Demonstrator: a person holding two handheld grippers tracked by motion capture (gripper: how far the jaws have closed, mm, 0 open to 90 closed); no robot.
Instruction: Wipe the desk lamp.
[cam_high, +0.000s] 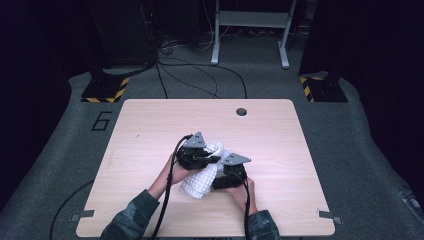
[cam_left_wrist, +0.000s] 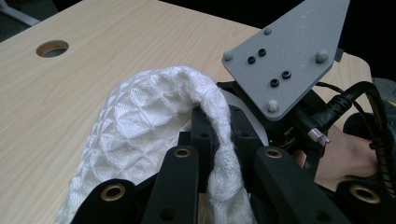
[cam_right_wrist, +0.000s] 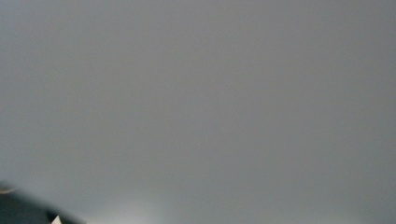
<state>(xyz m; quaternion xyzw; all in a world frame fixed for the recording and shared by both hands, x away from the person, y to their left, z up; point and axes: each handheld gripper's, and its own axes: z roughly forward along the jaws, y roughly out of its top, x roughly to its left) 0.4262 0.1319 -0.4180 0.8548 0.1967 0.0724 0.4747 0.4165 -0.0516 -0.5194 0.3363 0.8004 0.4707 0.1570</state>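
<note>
Item: white waffle-weave cloth (cam_high: 202, 175), bunched in a heap on the pale wooden surface (cam_high: 150, 125), near the person's edge and between the two hands.

Left tongs (cam_high: 212, 159) — pressed together on a fold of the cloth. In the left gripper view the two black jaws rise from the bottom with a rolled ridge of the white weave (cam_left_wrist: 219, 140) pinched between them; the rest of the cloth (cam_left_wrist: 140, 126) billows away to that view's left and beyond the tips. From the high view these tongs point across toward the right hand, sitting over the far, upper part of the heap.

Right tongs (cam_high: 220, 181) — low against the near right flank of the cloth, its grey three-cornered plate (cam_high: 235, 159) on top. Whether the jaws are spread or pinching cannot be told: the high view hides the tips in the cloth, and the right gripper view is a blank grey blur.

Governing relation — the heap's long axis runs from far-right to near-left between the two tongs, left at the far end, right at the near side; the two tool bodies stand just beside each other. Judgement: the cloth is being handled between the two — the left already has its edge, so any spreading or folding likely depends on the right securing its own.
</note>
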